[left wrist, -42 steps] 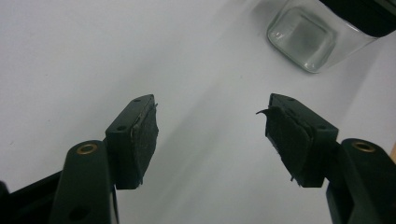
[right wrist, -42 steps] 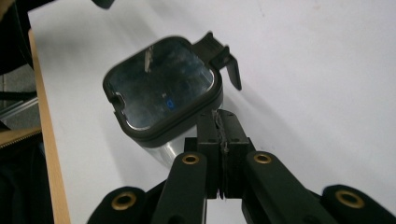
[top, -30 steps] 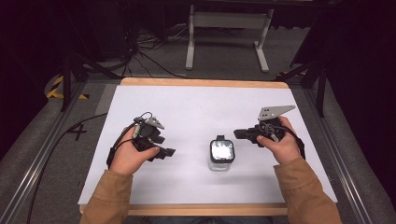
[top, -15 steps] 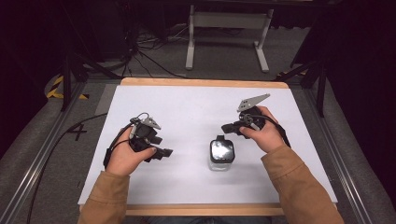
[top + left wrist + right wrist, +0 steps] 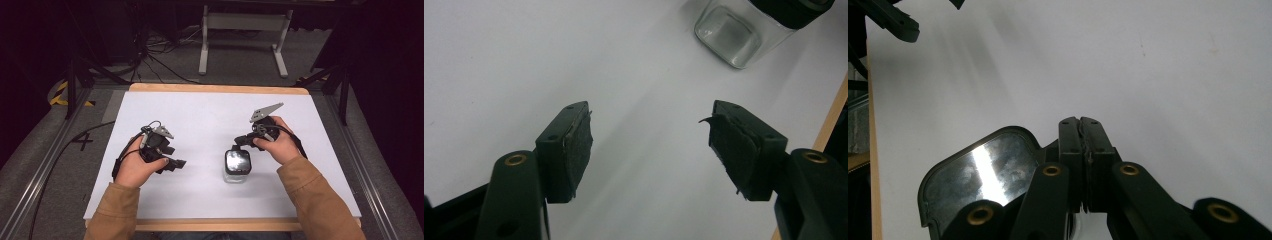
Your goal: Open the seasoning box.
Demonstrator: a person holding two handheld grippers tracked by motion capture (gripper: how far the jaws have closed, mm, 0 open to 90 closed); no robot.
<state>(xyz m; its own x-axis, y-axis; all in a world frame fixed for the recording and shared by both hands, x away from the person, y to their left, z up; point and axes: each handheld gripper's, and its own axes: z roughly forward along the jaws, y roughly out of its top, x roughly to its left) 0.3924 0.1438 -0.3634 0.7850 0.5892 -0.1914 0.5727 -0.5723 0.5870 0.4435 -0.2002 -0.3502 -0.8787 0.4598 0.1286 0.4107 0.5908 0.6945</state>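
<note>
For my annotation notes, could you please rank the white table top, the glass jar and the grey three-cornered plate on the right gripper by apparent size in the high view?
1. White table top, by far the largest.
2. Glass jar.
3. Grey three-cornered plate; it looks close to the jar, and it sits nearer the camera, so this order is unsure.

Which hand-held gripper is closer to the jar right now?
Right. The right hand-held gripper hovers, jaws shut, just above the jar at its far edge. The left hand-held gripper, jaws open, sits well off to the jar's left.
</note>
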